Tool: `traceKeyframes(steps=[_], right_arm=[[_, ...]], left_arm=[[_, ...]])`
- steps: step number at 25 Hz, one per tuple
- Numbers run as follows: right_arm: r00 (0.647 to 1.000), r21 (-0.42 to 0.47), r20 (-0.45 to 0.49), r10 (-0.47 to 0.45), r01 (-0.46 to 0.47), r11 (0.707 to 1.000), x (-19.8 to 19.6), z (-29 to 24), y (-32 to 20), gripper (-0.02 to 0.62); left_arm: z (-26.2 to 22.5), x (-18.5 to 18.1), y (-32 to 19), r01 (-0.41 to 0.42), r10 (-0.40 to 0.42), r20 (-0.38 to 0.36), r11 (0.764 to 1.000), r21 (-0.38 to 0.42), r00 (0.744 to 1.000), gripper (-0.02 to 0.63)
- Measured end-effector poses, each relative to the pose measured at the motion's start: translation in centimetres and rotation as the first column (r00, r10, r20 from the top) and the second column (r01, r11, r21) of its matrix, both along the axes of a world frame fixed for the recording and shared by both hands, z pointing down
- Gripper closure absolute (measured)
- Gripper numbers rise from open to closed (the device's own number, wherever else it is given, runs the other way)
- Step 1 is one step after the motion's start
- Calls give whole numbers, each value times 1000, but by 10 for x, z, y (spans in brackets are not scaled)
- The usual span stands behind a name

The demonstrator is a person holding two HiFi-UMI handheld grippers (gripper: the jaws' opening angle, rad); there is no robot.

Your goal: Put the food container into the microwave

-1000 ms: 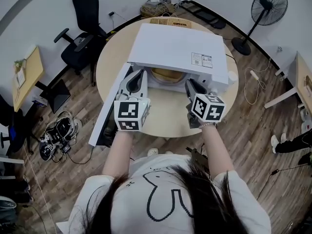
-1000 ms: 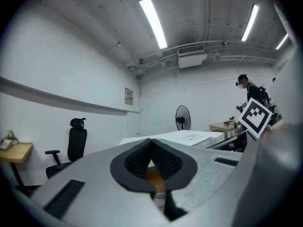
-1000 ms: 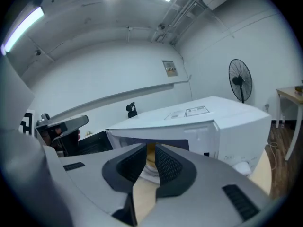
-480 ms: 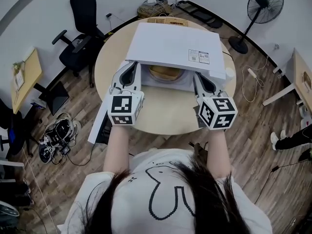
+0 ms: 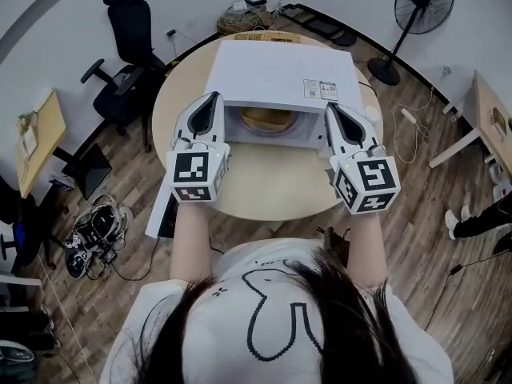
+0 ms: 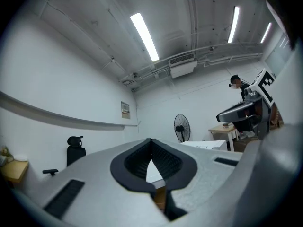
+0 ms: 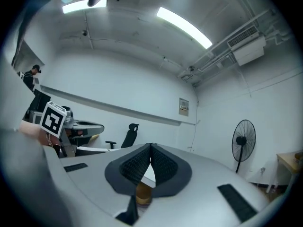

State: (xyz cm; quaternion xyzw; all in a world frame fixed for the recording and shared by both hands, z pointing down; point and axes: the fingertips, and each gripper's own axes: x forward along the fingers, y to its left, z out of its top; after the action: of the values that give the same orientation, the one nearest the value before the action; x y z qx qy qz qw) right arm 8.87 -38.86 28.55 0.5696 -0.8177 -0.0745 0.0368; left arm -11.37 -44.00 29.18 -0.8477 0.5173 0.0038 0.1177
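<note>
Left gripper (image 5: 211,101) is held at the left front corner of the white microwave (image 5: 280,74). Its jaws are pressed together at the tips with nothing pinched. The microwave door (image 5: 162,208) hangs open to the left, over the edge of the round table (image 5: 264,186). The tan food container (image 5: 266,119) sits inside the microwave cavity, clear of both grippers. Right gripper (image 5: 330,110) is at the right front corner, jaws likewise closed tip to tip and empty. A standing fan (image 5: 422,6) is on the floor far right.

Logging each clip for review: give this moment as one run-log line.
food container: inside microwave | microwave door: open | left gripper: shut, empty | right gripper: shut, empty
</note>
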Motion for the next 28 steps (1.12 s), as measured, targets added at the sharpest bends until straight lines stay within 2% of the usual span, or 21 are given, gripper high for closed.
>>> traceKeyframes(steps=[3,6,8,12,18,23,28], right_arm=[[1000,64,-27,-5,7,998,-3,-13,5,568],[999,85,-32,-3,6,996,-6,-19,7,568],[1000,88,-31,-1,3,996,-6,-20,7,568],[999,89,-35,0,3,996,-10,-21,7,568],[999,88,-46,-1,5,996,-16,-20,9,568],[999,84,-53,1,4,996,-17,-17,11,568],[999,88,-53,-5,10,996,-17,-19,12,568]], left_arm=[[-4,1,2,-22,22,-37,1000,-1,999,597],[-6,1,4,-11,10,13,1000,19,1000,597],[-6,2,6,-10,9,36,1000,29,999,597],[-10,2,8,-16,14,34,999,37,999,597],[-15,-2,12,-28,27,18,999,41,999,597],[-14,-3,14,-50,50,-23,998,27,998,597],[-13,0,13,-41,41,1,999,31,999,597]])
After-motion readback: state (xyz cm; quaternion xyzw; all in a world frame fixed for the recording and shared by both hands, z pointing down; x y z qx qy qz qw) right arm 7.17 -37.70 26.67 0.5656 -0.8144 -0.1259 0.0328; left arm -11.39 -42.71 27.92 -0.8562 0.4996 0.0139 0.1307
